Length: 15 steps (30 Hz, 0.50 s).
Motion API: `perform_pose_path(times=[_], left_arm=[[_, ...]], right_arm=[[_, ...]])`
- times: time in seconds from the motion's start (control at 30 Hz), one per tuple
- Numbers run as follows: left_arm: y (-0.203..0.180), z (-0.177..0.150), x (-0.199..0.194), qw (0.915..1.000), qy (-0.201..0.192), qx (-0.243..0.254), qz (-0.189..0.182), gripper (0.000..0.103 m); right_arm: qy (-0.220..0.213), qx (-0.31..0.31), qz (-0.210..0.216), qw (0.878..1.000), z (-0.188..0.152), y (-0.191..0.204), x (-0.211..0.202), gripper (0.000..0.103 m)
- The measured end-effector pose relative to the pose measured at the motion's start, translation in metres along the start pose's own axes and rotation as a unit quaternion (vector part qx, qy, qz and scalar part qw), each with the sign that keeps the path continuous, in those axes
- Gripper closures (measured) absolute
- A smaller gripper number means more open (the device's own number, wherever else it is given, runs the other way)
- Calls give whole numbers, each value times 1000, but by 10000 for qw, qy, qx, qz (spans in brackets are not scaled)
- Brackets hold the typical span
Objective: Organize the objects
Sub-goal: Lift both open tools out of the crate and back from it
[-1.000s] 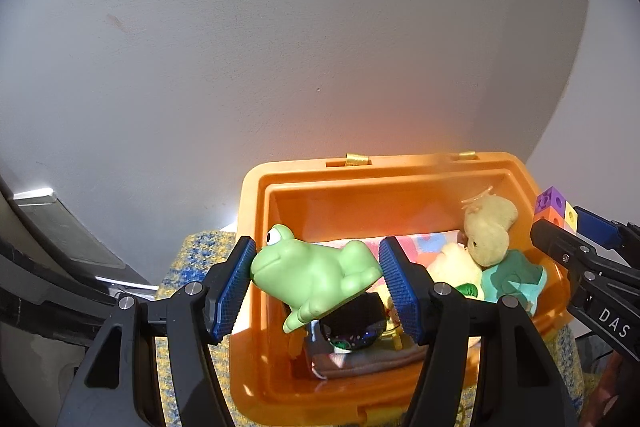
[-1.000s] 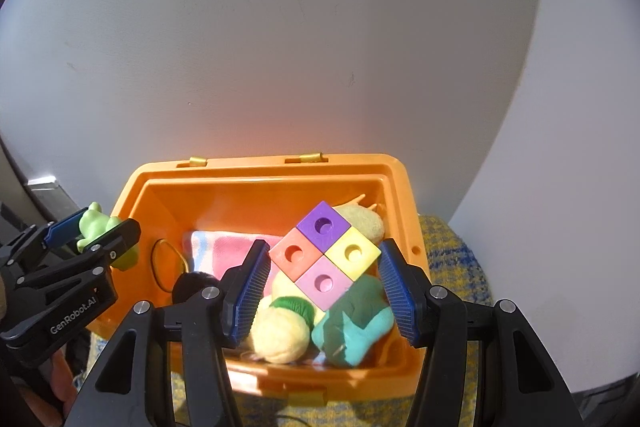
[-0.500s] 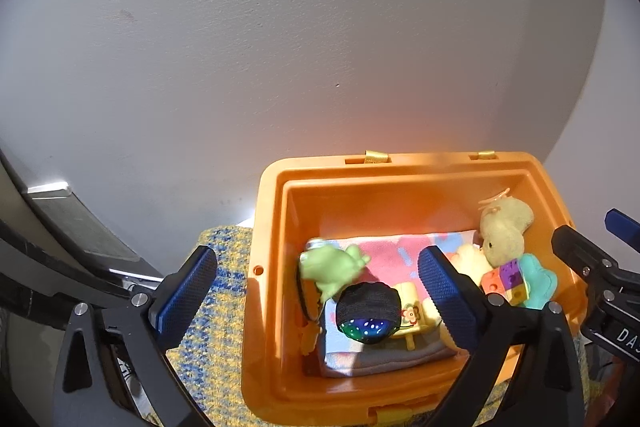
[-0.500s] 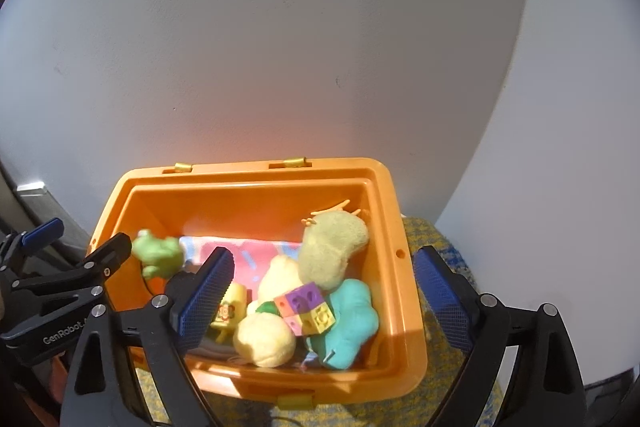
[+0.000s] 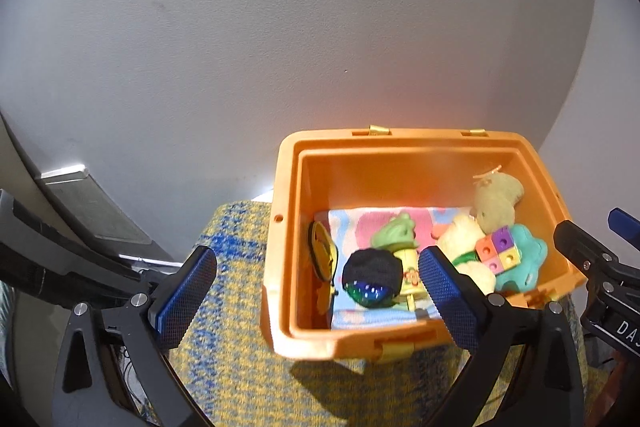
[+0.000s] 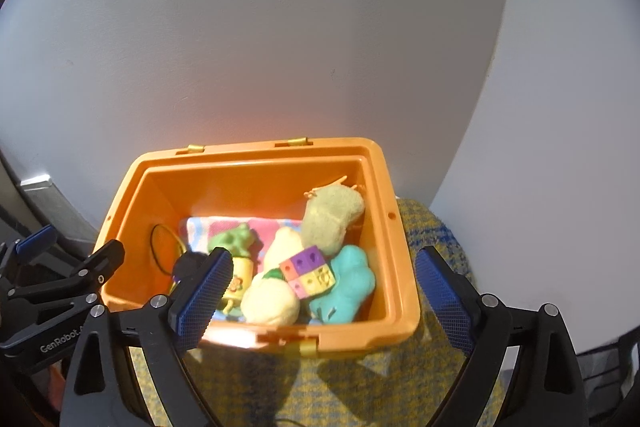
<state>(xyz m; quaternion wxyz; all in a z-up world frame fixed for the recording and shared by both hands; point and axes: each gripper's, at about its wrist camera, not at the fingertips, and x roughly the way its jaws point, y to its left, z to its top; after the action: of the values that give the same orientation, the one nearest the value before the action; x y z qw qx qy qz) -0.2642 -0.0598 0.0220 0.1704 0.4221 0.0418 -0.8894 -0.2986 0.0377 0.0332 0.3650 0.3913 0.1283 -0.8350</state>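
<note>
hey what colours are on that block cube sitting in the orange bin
The block cube shows purple, orange, yellow and pink squares, clearest in the right wrist view.

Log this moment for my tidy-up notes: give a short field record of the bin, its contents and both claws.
container: orange bin, lid off, on a yellow-blue cloth
contents: green frog, coloured block cube, teal plush, cream plush, tan plush, dark ball
left claw: open, empty, jaws just opened
right claw: open, empty, jaws just opened
</note>
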Motion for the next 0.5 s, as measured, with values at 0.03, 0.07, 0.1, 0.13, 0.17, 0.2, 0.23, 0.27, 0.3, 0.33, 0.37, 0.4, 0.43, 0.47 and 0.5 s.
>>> perform_pose_path(times=[0.03,0.07,0.1,0.13,0.17,0.2,0.23,0.27,0.3,0.33,0.37,0.4,0.43,0.47,0.5], left_arm=[[0,-2,-3,10000,-2,6,1,0],[0,-4,-7,10000,-3,9,-1,0],[0,-6,-9,10000,-4,10,-4,0],[0,-8,-13,10000,-5,9,-9,0],[-1,-10,-17,10000,-3,7,-8,0],[-1,-13,-22,10000,-1,3,-5,0],[-1,-15,-25,10000,-5,3,-8,0],[-2,-18,-29,10000,-12,5,-14,0],[-2,-20,-33,10000,-19,4,-13,0],[-2,-23,-37,10000,-24,1,-14,0],[-2,-25,-41,10000,-31,-1,-24,0],[-2,-28,-46,10000,-38,-1,-33,0],[-2,-30,-48,10000,-39,1,-41,0],[-2,-33,-51,10000,-36,1,-47,0],[-2,-36,-56,10000,-34,-1,-52,0]], right_arm=[[-7,-6,-1,10000,-2,0,-3,10],[-15,-12,0,10000,-3,1,-6,10],[-23,-14,3,10000,-5,1,-10,10],[-28,-13,7,10000,-7,1,-13,10],[-32,-9,14,10000,-10,1,-17,10],[-33,-6,19,10000,-11,0,-19,10],[-37,-2,21,10000,-13,0,-23,10],[-37,2,17,10000,-15,0,-26,10],[-40,8,13,10000,-18,-1,-29,10],[-42,10,14,10000,-20,-2,-31,10],[-41,12,17,10000,-22,-2,-34,10],[-42,14,22,10000,-24,-2,-38,10],[-47,12,24,10000,-26,-3,-41,10],[-53,12,25,10000,-29,-3,-45,10],[-64,15,24,10000,-32,-3,-49,10]])
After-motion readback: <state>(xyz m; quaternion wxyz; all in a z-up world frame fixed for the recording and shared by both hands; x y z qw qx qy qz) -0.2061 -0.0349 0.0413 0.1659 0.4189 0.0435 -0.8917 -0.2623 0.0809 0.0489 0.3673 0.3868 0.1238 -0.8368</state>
